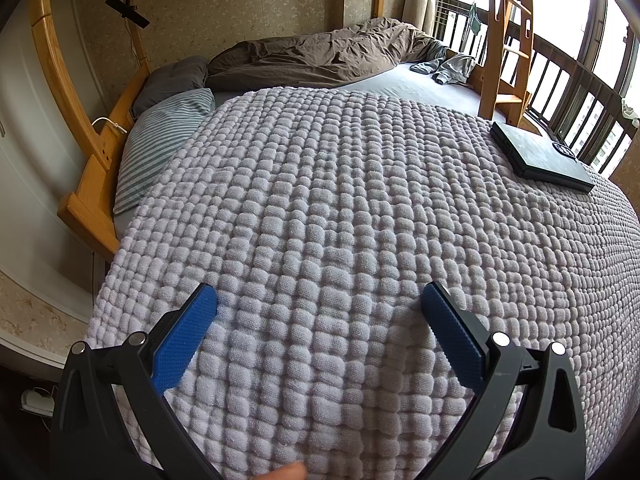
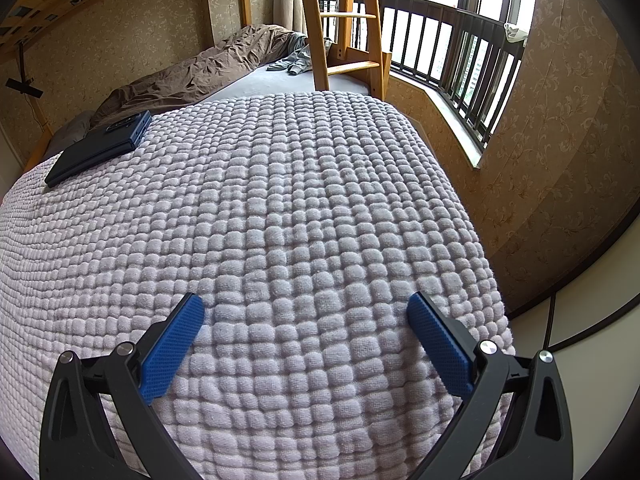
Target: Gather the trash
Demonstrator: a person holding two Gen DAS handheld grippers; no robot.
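Observation:
No trash shows in either view. My left gripper (image 1: 319,300) is open and empty, its blue pads just above a lilac waffle-textured blanket (image 1: 360,200) that covers the bed. My right gripper (image 2: 305,306) is open and empty too, over the same blanket (image 2: 280,184) near its right edge. A dark flat phone-like case (image 1: 540,156) lies on the blanket at the far right of the left wrist view; it also shows at the far left of the right wrist view (image 2: 100,146).
A brown crumpled duvet (image 1: 320,56) and grey clothes (image 1: 448,66) lie at the far end of the bed. A striped pillow (image 1: 160,140) sits at the left. A wooden ladder (image 2: 344,20) and window railing (image 2: 460,52) stand to the right.

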